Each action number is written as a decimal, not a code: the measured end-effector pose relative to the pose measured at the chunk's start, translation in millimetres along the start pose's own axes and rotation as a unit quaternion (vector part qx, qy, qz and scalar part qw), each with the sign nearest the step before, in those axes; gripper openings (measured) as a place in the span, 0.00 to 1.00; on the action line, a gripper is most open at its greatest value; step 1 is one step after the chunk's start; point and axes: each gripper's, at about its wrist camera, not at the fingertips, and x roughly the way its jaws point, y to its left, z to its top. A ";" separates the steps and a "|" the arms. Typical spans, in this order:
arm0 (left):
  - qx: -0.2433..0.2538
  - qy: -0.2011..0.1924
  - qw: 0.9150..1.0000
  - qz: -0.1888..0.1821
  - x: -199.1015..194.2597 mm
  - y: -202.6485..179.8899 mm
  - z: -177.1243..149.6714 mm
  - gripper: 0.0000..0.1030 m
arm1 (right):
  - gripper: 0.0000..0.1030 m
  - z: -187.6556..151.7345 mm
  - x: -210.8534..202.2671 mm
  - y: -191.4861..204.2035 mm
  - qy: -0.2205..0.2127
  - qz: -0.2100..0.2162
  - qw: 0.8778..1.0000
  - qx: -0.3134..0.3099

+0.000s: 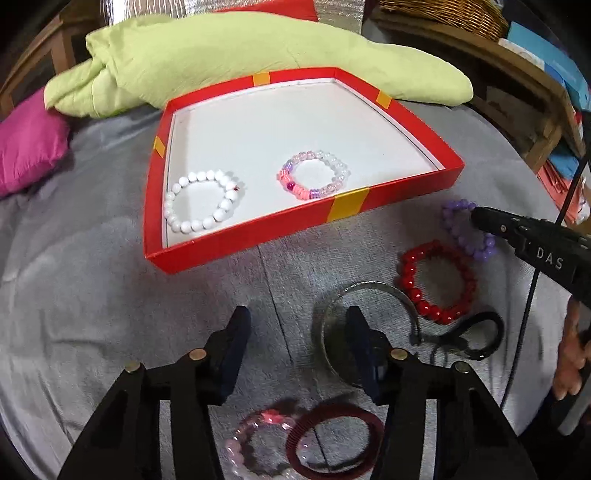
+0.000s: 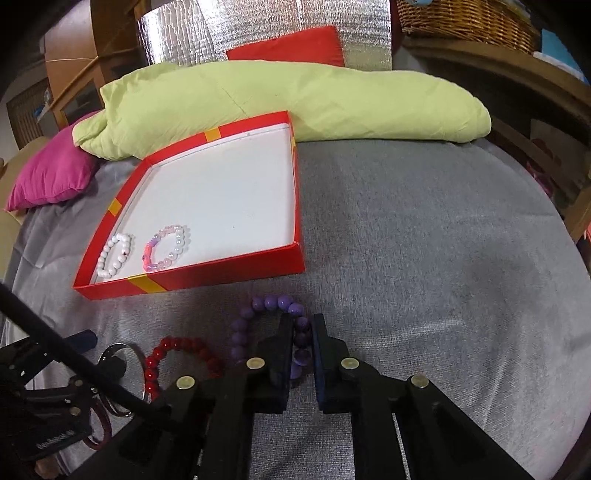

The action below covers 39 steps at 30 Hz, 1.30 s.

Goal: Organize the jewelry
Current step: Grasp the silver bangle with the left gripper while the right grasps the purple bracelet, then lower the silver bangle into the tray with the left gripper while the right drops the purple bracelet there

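Note:
A red box lid (image 1: 255,236) (image 2: 207,278) with a white floor lies on the grey cloth. In it lie a white bead bracelet (image 1: 201,201) (image 2: 112,256) and a pink and clear bead bracelet (image 1: 314,173) (image 2: 166,247). My right gripper (image 2: 303,332) is shut on a purple bead bracelet (image 2: 266,306) (image 1: 467,232) to the right of the box. My left gripper (image 1: 295,339) is open and empty, with its right finger over a metal bangle (image 1: 369,291). A red bead bracelet (image 1: 436,280) (image 2: 177,350), a dark red bangle (image 1: 336,439) and a pale pink bracelet (image 1: 255,439) lie on the cloth.
A light green pillow (image 1: 236,62) (image 2: 280,107) lies behind the box, with a magenta cushion (image 1: 29,144) (image 2: 51,173) to the left. A black clip (image 1: 469,339) lies by the red bracelet. A wicker basket (image 2: 465,18) and wooden shelves (image 1: 517,92) stand at the back right.

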 end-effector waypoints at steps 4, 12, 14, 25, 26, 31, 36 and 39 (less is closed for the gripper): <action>0.000 -0.012 1.000 -0.001 -3.4 2.5 1.8 0.12 | 0.10 0.8 -3.0 -0.8 -0.006 0.006 1.000 0.005; -0.009 -0.052 0.999 -0.005 -28.3 15.8 3.9 0.04 | 0.10 3.4 -23.7 4.3 -0.038 0.051 0.998 0.005; -0.013 -0.068 0.997 -0.013 -38.9 20.6 6.1 0.04 | 0.10 4.8 -31.3 6.9 -0.052 0.065 0.997 0.002; -0.065 -0.147 0.987 -0.010 -69.8 42.7 28.4 0.04 | 0.10 26.5 -57.9 22.3 -0.111 0.143 0.983 0.009; -0.072 -0.147 0.987 -0.007 -67.2 45.7 31.2 0.04 | 0.10 31.8 -57.7 24.2 -0.114 0.148 0.982 0.013; -0.098 -0.142 0.985 0.017 -47.4 60.2 51.6 0.04 | 0.10 53.7 -46.9 28.2 -0.113 0.163 0.979 0.039; -0.106 -0.134 0.985 0.029 -27.1 64.6 68.6 0.04 | 0.10 73.1 -20.5 35.3 -0.097 0.163 0.981 0.051; -0.109 -0.132 0.985 0.030 -15.8 63.6 80.9 0.04 | 0.10 78.4 -1.2 33.8 -0.080 0.158 0.982 0.060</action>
